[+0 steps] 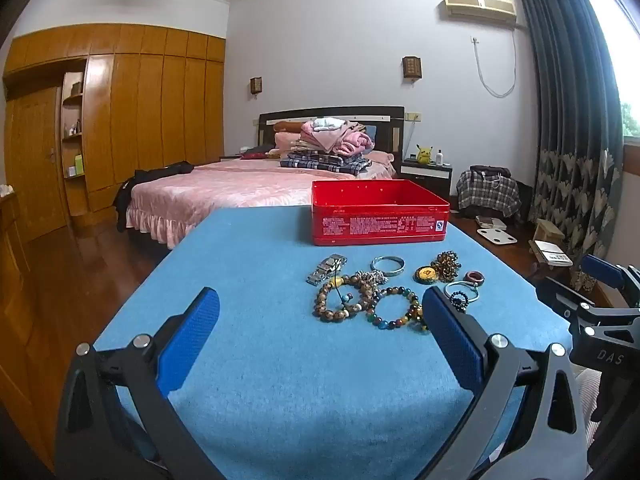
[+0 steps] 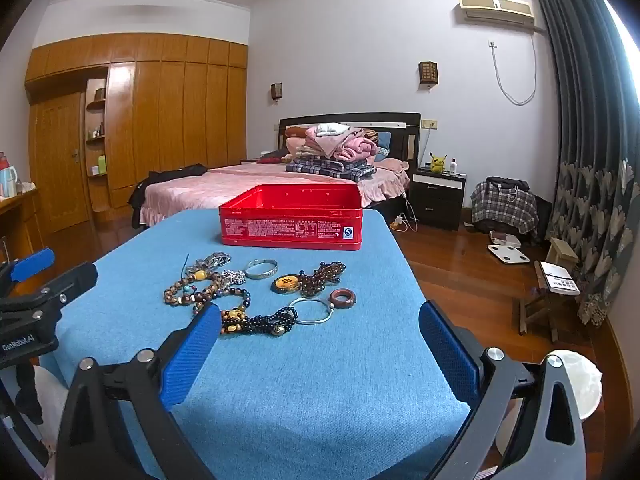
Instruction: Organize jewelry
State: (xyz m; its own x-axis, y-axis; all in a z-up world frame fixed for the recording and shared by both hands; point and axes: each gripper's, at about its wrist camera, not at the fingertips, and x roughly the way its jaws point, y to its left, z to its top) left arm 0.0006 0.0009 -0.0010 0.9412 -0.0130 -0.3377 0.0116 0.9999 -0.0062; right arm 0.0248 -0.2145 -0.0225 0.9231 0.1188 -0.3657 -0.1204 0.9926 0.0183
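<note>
Loose jewelry lies on the blue table cloth [image 1: 260, 360] in front of an open, empty red tin box [image 1: 378, 214], which also shows in the right wrist view [image 2: 292, 218]. The pile holds a metal watch [image 1: 327, 268], a silver bangle [image 1: 387, 266], a brown bead bracelet [image 1: 338, 300], a multicolour bead bracelet [image 1: 396, 307], a yellow pendant [image 2: 286, 283], a dark bead string [image 2: 264, 322], a silver ring hoop [image 2: 311, 311] and a red-brown ring [image 2: 342, 298]. My left gripper [image 1: 320, 332] is open and empty, short of the pile. My right gripper [image 2: 320, 340] is open and empty, near the dark bead string.
The table's right edge [image 2: 404, 264] drops to a wooden floor. A bed [image 1: 224, 188] with folded clothes stands behind the table, a wardrobe to the left, and a nightstand, stools and a curtain to the right.
</note>
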